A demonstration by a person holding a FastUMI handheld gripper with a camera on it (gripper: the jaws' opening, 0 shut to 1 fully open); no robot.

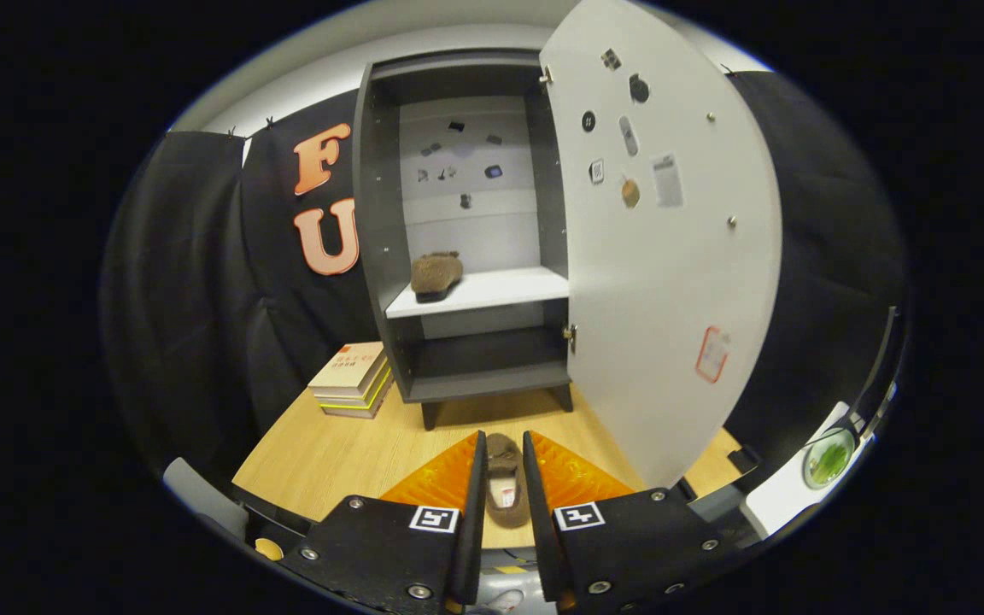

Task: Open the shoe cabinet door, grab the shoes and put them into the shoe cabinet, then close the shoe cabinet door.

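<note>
The grey shoe cabinet point(381, 256) stands on the wooden table, its white door point(671, 282) swung wide open to the right. One brown fuzzy slipper point(436, 274) lies on the white middle shelf point(500, 290), toward its left side. A second brown slipper point(505, 494) sits lengthwise between my fingers, toe pointing at the cabinet. My gripper point(504, 441) is shut on it, both fingers pressing its sides. It is in front of the cabinet's feet, above the table's near part.
A stack of books point(353, 379) lies on the table point(330, 453) left of the cabinet. The open door juts toward me on the right. The dark lower shelf point(488, 354) holds nothing. A green-topped round object point(828, 459) sits on a white surface off to the right.
</note>
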